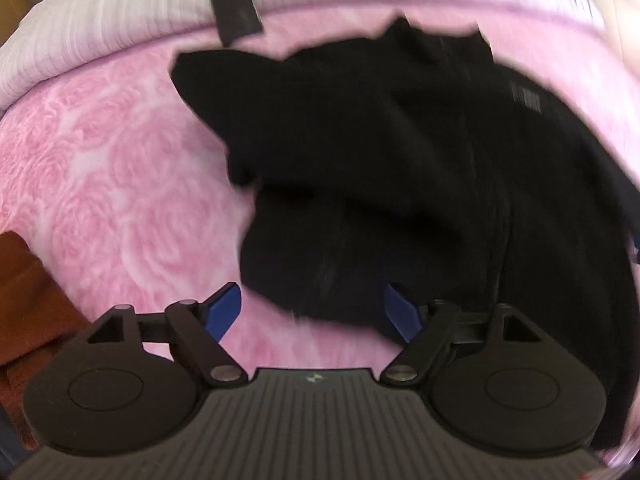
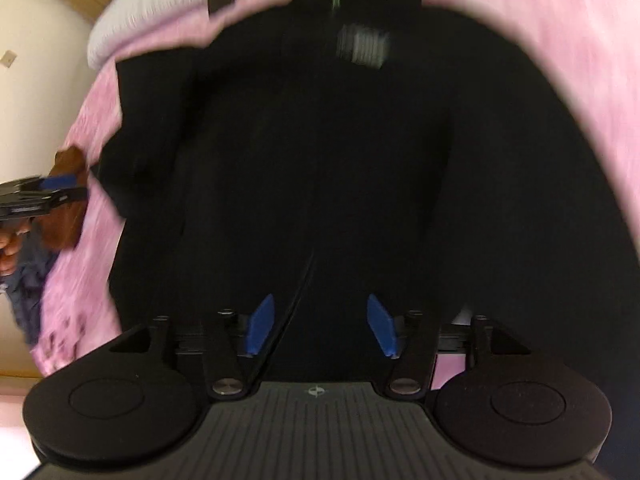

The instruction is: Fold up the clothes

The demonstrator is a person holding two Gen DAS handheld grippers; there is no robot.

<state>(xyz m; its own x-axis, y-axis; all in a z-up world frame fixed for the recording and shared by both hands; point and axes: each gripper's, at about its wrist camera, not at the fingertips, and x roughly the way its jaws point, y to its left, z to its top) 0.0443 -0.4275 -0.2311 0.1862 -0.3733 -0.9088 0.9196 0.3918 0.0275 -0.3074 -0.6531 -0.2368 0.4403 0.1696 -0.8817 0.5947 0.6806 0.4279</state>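
A black garment (image 1: 400, 160) lies spread on a pink rose-patterned bedspread (image 1: 120, 184), one sleeve pointing up left. A white label (image 1: 527, 98) shows near its collar. My left gripper (image 1: 314, 312) is open, its blue fingers (image 1: 224, 312) just over the garment's lower left hem. In the right wrist view the garment (image 2: 320, 160) fills the middle, with the label (image 2: 362, 46) near the top. My right gripper (image 2: 320, 326) is open above the garment's lower part, holding nothing. The left gripper (image 2: 60, 184) shows at the left edge there.
A rust-brown cloth (image 1: 28, 304) lies at the bed's left edge and shows in the right wrist view (image 2: 68, 208). A dark flat rectangle (image 1: 236, 6) rests on the white ribbed cover (image 1: 100, 20) at the far end. A cream wall (image 2: 44, 60) stands left.
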